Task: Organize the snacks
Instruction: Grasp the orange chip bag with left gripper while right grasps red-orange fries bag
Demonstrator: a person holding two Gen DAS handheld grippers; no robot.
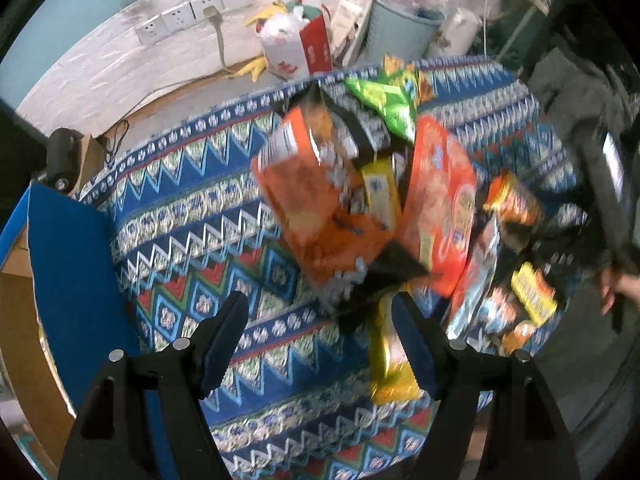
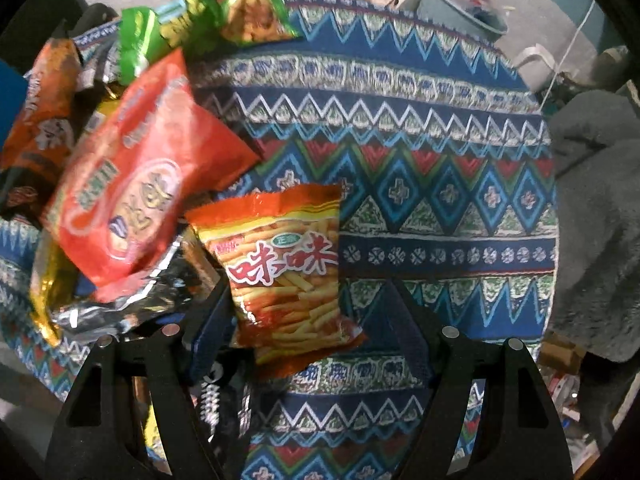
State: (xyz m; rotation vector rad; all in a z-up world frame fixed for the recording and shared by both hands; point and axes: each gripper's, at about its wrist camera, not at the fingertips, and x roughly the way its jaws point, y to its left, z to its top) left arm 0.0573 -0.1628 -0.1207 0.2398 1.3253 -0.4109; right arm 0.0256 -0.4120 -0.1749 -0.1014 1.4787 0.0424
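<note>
A heap of snack bags lies on the patterned cloth (image 1: 180, 208). In the left wrist view it holds an orange bag (image 1: 320, 200), a red bag (image 1: 440, 208), a green bag (image 1: 384, 100) and a yellow packet (image 1: 390, 360). My left gripper (image 1: 320, 308) hangs open over the cloth at the heap's near edge, with the yellow packet beside its right finger. In the right wrist view my right gripper (image 2: 308, 292) points down, open. A red-and-yellow stick-snack packet (image 2: 288, 272) lies between its fingers, with a gap to the right pad. The red bag (image 2: 136, 176) and the green bag (image 2: 208, 16) lie to the left.
A blue panel (image 1: 72, 264) stands at the cloth's left edge. Behind the table are wall sockets (image 1: 192, 12), a red-and-white bag (image 1: 300, 48) and a pale bucket (image 1: 400, 32). A grey fluffy fabric (image 2: 592, 220) borders the right side. A person's hand (image 1: 612, 292) shows at far right.
</note>
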